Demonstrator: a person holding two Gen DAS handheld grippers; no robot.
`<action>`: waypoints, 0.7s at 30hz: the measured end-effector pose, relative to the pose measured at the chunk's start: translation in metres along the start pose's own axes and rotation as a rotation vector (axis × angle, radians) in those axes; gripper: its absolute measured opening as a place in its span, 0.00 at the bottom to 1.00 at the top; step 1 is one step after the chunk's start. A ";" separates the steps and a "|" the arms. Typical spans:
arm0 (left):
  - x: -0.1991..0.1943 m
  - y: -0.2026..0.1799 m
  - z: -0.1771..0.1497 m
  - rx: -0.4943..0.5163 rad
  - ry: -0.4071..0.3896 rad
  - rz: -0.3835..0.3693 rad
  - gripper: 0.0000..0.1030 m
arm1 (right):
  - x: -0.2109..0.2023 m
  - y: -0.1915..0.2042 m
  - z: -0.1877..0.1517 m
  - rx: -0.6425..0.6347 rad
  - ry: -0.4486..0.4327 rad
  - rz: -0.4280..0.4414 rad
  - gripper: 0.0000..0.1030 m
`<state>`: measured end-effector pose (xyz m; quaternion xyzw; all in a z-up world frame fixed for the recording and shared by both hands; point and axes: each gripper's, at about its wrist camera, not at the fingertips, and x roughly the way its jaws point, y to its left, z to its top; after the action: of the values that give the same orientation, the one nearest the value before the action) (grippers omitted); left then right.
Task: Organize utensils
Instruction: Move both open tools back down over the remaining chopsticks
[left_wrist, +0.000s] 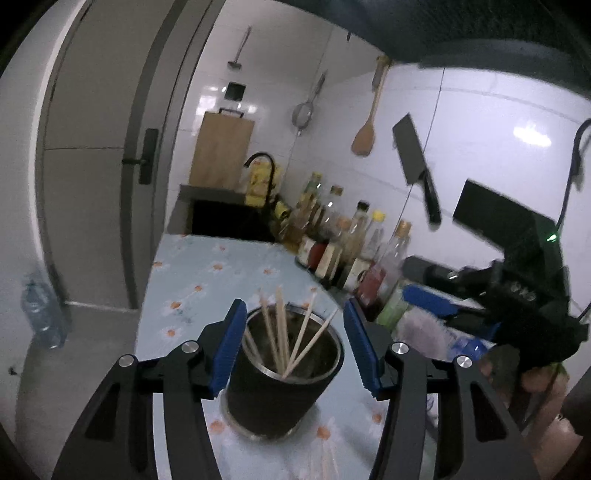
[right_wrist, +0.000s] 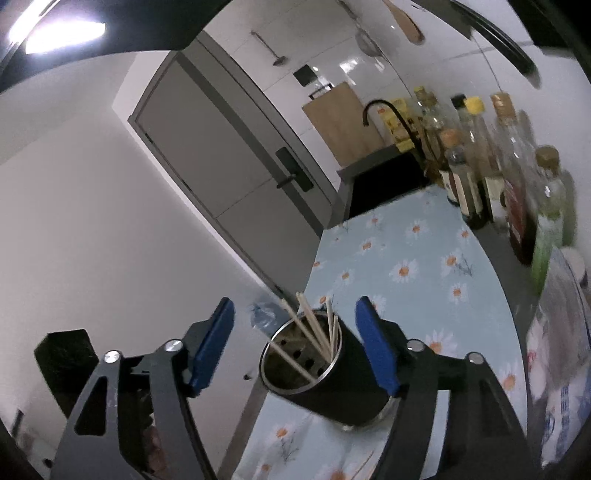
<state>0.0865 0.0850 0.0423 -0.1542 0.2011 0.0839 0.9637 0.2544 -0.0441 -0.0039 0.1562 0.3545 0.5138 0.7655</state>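
We see both grippers, left (left_wrist: 295, 347) and right (right_wrist: 295, 343), fingers spread, gripping nothing, flanking the chopstick holder (left_wrist: 284, 384) on the bench (left_wrist: 207, 280)

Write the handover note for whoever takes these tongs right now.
Left tongs: open, empty, their blue pads either side of the utensil holder without pressing it.
Right tongs: open, empty, also framing the holder.
Holder: black and steel, upright on the daisy tablecloth. Several wooden chopsticks already stand in it.
Left to do: a few pale sticks, blurred, seem to lie on the cloth in front of the holder; check them and put them in.
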 end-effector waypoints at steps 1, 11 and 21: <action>-0.002 -0.002 -0.001 0.006 0.016 -0.002 0.59 | -0.003 -0.002 -0.002 0.017 0.006 0.005 0.77; -0.005 -0.018 -0.038 0.101 0.192 0.001 0.84 | -0.003 -0.040 -0.045 0.174 0.264 -0.052 0.88; 0.021 0.005 -0.094 0.043 0.462 -0.009 0.84 | 0.028 -0.081 -0.112 0.311 0.549 -0.102 0.88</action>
<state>0.0704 0.0605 -0.0493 -0.1496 0.4175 0.0379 0.8955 0.2367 -0.0672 -0.1426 0.1092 0.6295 0.4374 0.6328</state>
